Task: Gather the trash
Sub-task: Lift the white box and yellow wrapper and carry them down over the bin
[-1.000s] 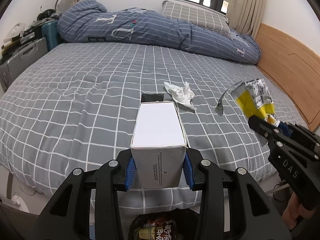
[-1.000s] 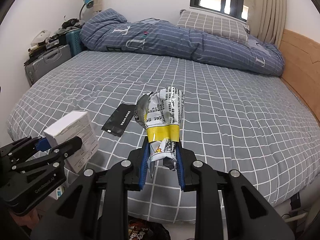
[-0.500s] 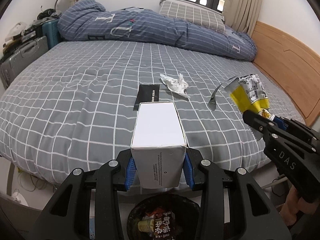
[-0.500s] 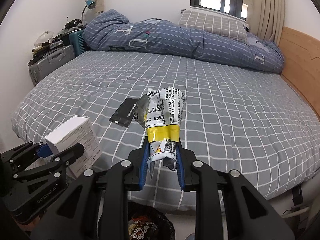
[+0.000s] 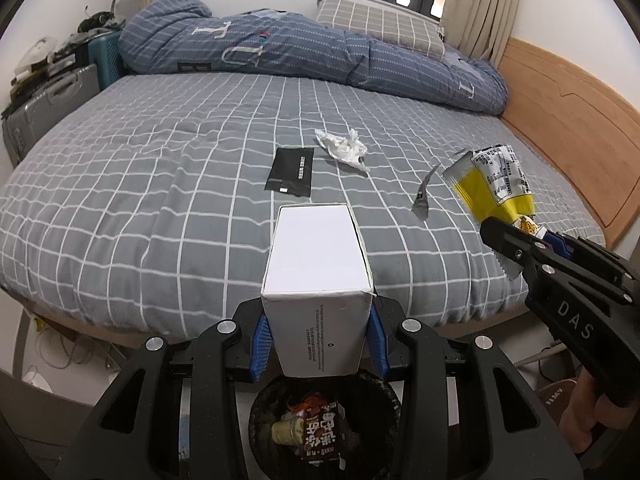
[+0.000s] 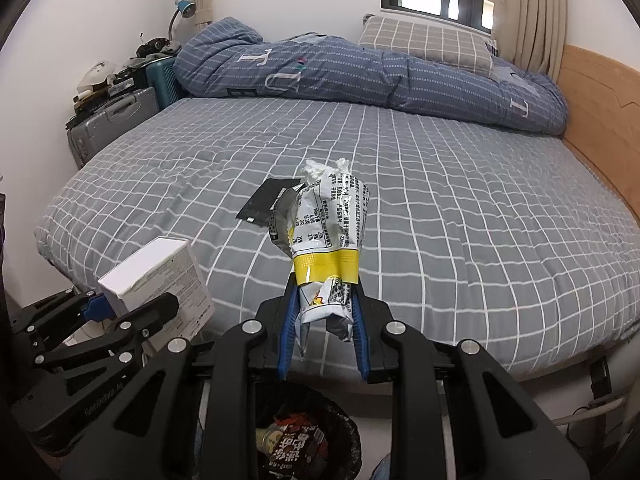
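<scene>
Both grippers have drawn back from the bed (image 5: 160, 184); the black round trash bin (image 5: 324, 428) now lies directly below the left gripper (image 5: 318, 340), whose fingers clamp the white cardboard box (image 5: 316, 264). The right gripper (image 6: 322, 332) pinches the crumpled yellow-banded foil wrapper (image 6: 324, 232).

**Colours and patterns noted**

Bed sheet (image 5: 160, 184): grey, white grid. On it: black sachet (image 5: 290, 171), white tissue (image 5: 342, 147). Box (image 5: 318, 256): white. Wrapper (image 6: 326, 236): silver, yellow band. Duvet (image 5: 280, 48): blue, fine white check. Headboard (image 5: 568, 120): light wood.

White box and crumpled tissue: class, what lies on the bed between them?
A black sachet lies between the box and tissue, in the left wrist view.
</scene>
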Available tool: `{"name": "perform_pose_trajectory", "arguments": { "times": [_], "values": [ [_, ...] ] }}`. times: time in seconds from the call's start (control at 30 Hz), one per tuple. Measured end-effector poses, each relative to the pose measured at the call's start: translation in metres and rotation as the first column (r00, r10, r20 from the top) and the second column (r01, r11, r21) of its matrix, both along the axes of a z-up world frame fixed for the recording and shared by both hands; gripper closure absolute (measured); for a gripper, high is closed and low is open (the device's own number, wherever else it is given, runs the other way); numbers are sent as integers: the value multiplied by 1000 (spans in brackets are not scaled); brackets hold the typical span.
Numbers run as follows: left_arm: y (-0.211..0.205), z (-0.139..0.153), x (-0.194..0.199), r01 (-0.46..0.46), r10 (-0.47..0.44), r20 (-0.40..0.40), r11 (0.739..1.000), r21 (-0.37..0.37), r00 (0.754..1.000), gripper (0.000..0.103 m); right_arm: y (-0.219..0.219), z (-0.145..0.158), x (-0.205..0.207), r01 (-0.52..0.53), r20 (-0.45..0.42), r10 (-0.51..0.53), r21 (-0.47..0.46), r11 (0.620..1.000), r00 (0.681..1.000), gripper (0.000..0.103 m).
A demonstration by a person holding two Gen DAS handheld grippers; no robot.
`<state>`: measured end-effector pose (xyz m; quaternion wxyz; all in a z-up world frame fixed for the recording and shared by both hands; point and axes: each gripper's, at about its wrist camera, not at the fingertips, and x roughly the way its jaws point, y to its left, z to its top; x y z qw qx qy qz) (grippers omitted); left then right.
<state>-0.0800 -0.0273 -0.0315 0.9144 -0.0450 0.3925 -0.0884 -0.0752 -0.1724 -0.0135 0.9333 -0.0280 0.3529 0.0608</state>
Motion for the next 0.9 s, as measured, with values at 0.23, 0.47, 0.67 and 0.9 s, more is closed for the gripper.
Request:
{"name": "perform_pose_trajectory", "arguments": {
  "times": [0.23, 0.47, 0.67, 0.9],
  "values": [
    [5, -3, -22, -10, 10, -20, 1000, -9, 1000, 65, 6, -8, -23, -12, -26, 13, 11, 1000, 1000, 80],
    [10, -12, -45, -23, 23, -56, 1000, 0, 998, 65, 11, -15, -43, -15, -51, 16, 20, 1000, 999, 80],
    [11, -15, -65, -23, 23, -71, 1000, 6, 997, 65, 7, -25, -60, 0, -86, 4, 46, 999, 996, 80],
    [13, -32, -78, -16, 17, -114, 1000, 8, 993, 65, 5, -50, -75, 14, -161, -5, 57, 998, 987, 80]
  ]
}}
